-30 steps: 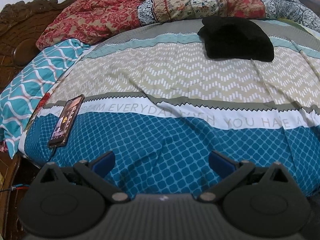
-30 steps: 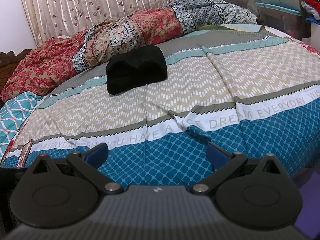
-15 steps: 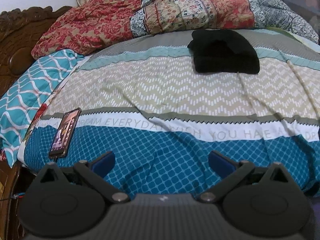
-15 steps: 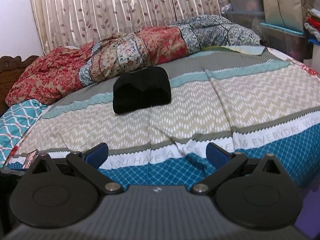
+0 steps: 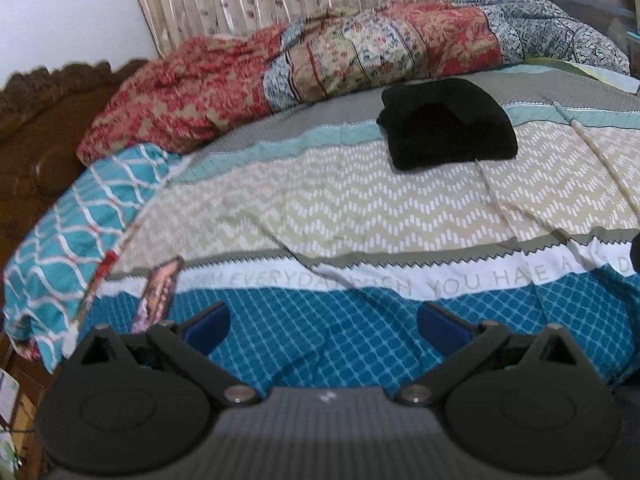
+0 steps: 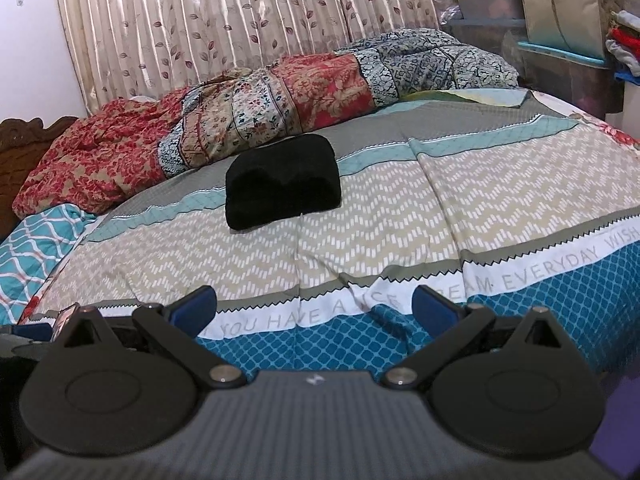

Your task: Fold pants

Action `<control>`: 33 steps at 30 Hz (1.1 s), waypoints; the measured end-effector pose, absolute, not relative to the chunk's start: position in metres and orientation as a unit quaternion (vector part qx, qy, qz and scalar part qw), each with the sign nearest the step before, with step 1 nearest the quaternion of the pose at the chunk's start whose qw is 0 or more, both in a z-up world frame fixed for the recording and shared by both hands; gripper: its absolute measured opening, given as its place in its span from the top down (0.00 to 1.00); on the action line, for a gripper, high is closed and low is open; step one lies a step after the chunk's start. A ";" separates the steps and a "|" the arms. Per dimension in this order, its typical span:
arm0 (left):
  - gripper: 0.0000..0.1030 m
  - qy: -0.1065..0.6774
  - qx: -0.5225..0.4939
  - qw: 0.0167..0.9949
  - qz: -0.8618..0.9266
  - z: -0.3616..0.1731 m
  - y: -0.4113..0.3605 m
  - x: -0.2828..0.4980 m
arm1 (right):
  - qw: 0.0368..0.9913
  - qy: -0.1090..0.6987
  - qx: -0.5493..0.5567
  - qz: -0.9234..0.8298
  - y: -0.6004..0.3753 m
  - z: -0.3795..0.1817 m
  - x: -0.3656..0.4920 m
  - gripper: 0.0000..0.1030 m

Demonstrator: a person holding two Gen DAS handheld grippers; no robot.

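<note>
The black pants (image 5: 448, 124) lie folded into a compact bundle on the far part of the bed, on the grey and teal stripes; in the right wrist view the pants (image 6: 282, 182) sit at mid-frame. My left gripper (image 5: 324, 326) hangs open over the blue checked strip near the bed's front edge, well short of the bundle, with nothing between its blue pads. My right gripper (image 6: 314, 306) is open too, empty, above the white lettered band and far from the pants.
A phone (image 5: 158, 294) lies on the bedspread (image 5: 360, 208) at the front left. A rumpled patchwork quilt (image 5: 320, 60) runs along the back, a teal pillow (image 5: 72, 232) at left, a carved wooden headboard (image 5: 36, 128) beyond. Storage boxes (image 6: 560, 20) stand at the right.
Both grippers have pulled back and tilted upward, so the curtain and more of the room show. The pants have stayed in place, and both grippers stay open.
</note>
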State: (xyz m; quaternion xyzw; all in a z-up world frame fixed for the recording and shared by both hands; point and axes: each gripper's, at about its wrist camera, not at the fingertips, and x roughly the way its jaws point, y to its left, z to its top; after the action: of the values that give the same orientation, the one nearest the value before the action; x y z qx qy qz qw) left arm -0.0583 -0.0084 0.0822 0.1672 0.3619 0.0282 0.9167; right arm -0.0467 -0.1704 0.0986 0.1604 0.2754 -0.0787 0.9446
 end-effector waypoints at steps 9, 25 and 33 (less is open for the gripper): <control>0.00 0.334 0.191 0.923 0.020 0.088 -0.014 -0.062 | 0.946 0.267 0.161 -0.086 -0.178 0.105 -0.048 0.00; 0.00 0.370 0.128 0.919 -0.052 0.117 -0.012 -0.066 | 0.955 0.235 0.161 -0.080 -0.186 0.133 -0.055 0.00; 0.00 0.387 0.122 0.912 -0.050 0.110 -0.011 -0.062 | 0.953 0.242 0.165 -0.083 -0.186 0.128 -0.053 0.00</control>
State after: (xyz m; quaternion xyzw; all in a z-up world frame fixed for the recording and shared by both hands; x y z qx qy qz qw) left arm -0.0624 -0.0110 0.1097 0.1223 0.3875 -0.0500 0.9124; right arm -0.0532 -0.1856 0.1278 0.1652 0.2417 -0.0832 0.9525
